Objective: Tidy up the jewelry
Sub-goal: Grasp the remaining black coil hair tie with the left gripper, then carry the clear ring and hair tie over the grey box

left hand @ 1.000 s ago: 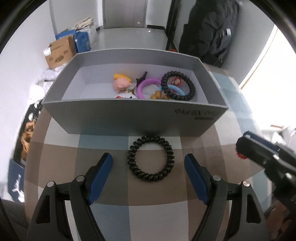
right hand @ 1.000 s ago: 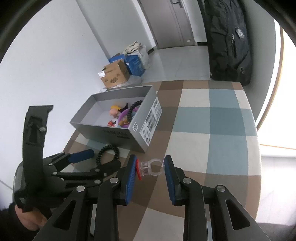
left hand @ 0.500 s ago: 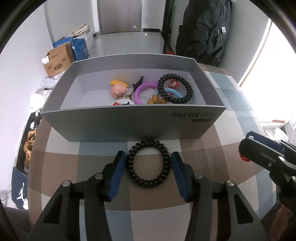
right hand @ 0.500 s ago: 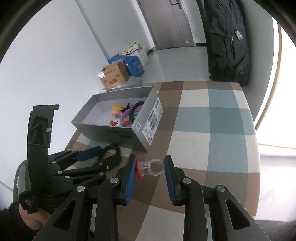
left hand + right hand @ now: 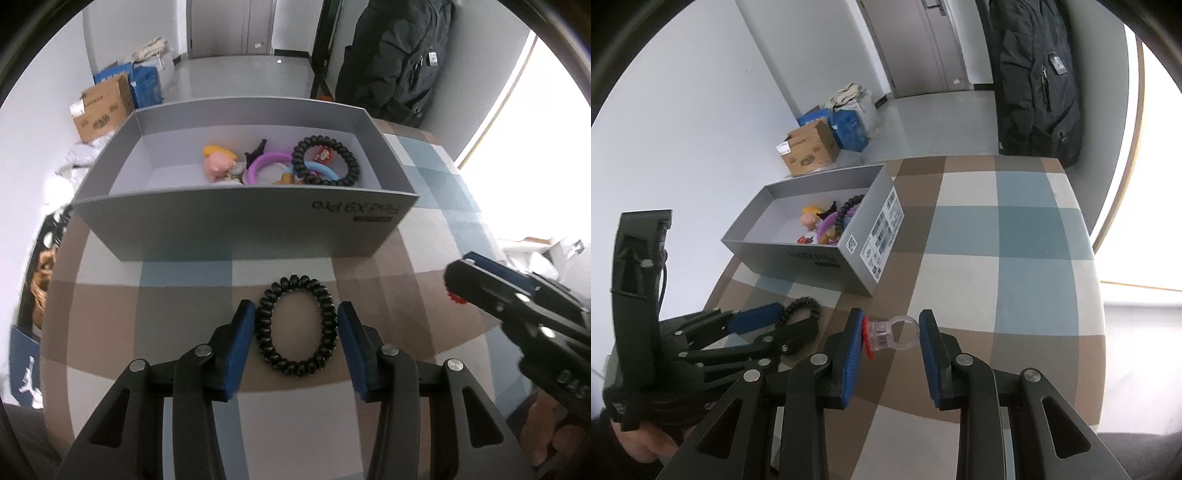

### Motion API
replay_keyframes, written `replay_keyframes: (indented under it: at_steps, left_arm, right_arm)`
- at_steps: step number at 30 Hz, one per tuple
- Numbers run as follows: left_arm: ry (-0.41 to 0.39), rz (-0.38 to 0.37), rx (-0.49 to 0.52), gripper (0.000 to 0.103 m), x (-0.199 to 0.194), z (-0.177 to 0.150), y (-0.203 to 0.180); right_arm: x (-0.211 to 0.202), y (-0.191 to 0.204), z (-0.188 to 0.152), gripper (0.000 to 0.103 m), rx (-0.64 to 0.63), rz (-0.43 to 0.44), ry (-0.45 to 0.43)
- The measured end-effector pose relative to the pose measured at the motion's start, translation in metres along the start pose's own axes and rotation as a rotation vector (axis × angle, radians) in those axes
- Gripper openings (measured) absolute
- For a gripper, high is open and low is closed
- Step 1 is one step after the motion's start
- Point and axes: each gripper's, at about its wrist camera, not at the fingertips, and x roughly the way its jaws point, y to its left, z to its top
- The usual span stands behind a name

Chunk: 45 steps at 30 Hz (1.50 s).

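The table [image 5: 1015, 236], under a checked cloth, carries a grey box [image 5: 236, 225] toward its far left corner, and the box already holds a heap of bands and trinkets against its right end — another black coil [image 5: 327, 160], a purple ring [image 5: 264, 162], a pink figure [image 5: 218, 162].

On the cloth just in front of the box's near wall lies a black coil band [image 5: 298, 328]. The left gripper [image 5: 297, 332] has its blue pads on either side of it, touching its flanks; the band looks squeezed into an oval, so I judge the grip is on.

The right gripper [image 5: 890, 338] sits nearer the table's front edge, clamped on a clear ring [image 5: 895, 332] with a red top, which spans the gap between its pads.

The step in hand looks like lifting the band over the wall. A coil is springy and may roll out of flat pads, so firm up the squeeze before rising, lift straight, clear the near wall fully, then release low over bare floor at the box's left end — not onto the heap. Hold the right gripper clear meanwhile.
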Motion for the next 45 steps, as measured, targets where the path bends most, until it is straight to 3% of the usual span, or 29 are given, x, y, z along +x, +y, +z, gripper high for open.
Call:
replay_keyframes:
  at_steps: [4, 12, 20, 34, 45]
  left_arm:
    - [-0.027, -0.022, -0.028, 0.040, -0.013, -0.004, 0.004]
    - [-0.187, -0.080, -0.116, 0.040, -0.060, 0.002, 0.027]
    - [-0.255, -0.117, -0.162, 0.040, -0.074, 0.031, 0.043]
    - [-0.258, -0.128, -0.144, 0.040, -0.062, 0.064, 0.049]
    - [-0.211, -0.145, -0.149, 0.040, -0.035, 0.075, 0.055]
  right_arm:
    - [-0.001, 0.004, 0.000, 0.029, -0.006, 0.001, -0.004]
    - [-0.006, 0.023, 0.013, 0.029, -0.042, 0.041, -0.047]
    - [-0.008, 0.033, 0.044, 0.029, -0.048, 0.083, -0.093]
    - [0.006, 0.043, 0.095, 0.029, -0.076, 0.166, -0.145]
    - [0.030, 0.036, 0.105, 0.029, -0.062, 0.184, -0.103]
